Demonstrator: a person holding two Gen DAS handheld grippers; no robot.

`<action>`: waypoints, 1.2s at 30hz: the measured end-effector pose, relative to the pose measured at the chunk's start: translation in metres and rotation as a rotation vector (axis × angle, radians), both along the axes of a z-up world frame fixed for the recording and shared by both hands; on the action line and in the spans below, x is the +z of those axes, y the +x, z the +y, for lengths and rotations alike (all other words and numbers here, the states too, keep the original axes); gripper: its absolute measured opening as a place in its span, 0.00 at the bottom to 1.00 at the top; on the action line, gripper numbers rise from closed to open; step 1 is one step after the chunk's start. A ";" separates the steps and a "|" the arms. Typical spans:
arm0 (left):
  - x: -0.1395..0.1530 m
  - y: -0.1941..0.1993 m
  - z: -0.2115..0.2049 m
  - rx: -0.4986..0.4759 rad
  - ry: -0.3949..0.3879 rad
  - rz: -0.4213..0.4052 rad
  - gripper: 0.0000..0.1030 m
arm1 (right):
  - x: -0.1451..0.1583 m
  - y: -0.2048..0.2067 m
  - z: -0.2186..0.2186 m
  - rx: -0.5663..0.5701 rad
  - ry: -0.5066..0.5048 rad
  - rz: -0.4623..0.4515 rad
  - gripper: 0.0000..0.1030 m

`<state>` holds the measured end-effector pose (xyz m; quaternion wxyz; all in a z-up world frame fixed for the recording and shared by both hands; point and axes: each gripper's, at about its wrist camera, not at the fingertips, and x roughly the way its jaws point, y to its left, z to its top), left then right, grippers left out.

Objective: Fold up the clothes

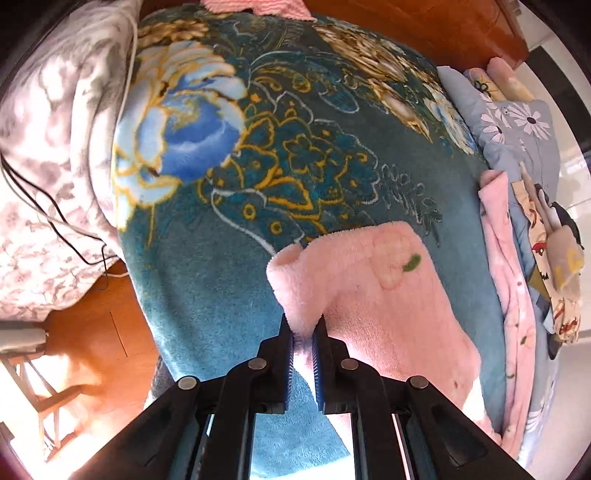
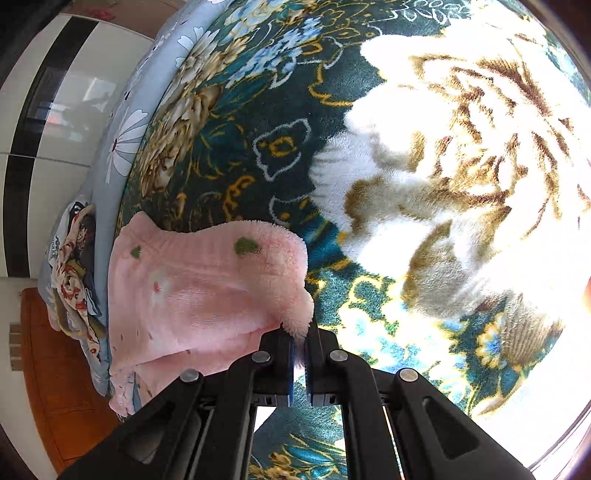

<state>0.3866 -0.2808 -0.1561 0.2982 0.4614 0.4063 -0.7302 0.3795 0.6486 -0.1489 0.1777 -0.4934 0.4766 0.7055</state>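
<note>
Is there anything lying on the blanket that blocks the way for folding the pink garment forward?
Nothing visible does. Both the left gripper and right gripper already pinch the pink fleece garment, and the teal floral blanket ahead of it lies bare.

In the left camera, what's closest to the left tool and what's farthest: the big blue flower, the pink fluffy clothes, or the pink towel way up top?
1. Pink fluffy clothes, pinched in the left tool.
2. Big blue flower, left on the blanket.
3. Pink towel, at the blanket's far edge.

Pink fleece garment (image 1: 369, 288) with green spots; teal blanket (image 1: 221, 258), blue-gold floral.
</note>
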 end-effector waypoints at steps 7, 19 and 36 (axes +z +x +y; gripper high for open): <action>0.013 -0.013 0.004 -0.061 -0.058 -0.054 0.10 | 0.002 -0.006 0.002 0.023 0.033 -0.012 0.04; 0.041 0.015 -0.012 0.022 -0.065 -0.068 0.31 | 0.042 0.006 0.023 0.061 0.144 0.035 0.24; 0.102 -0.077 0.189 -0.346 -0.045 0.206 0.55 | 0.023 -0.213 -0.034 0.266 0.017 0.194 0.55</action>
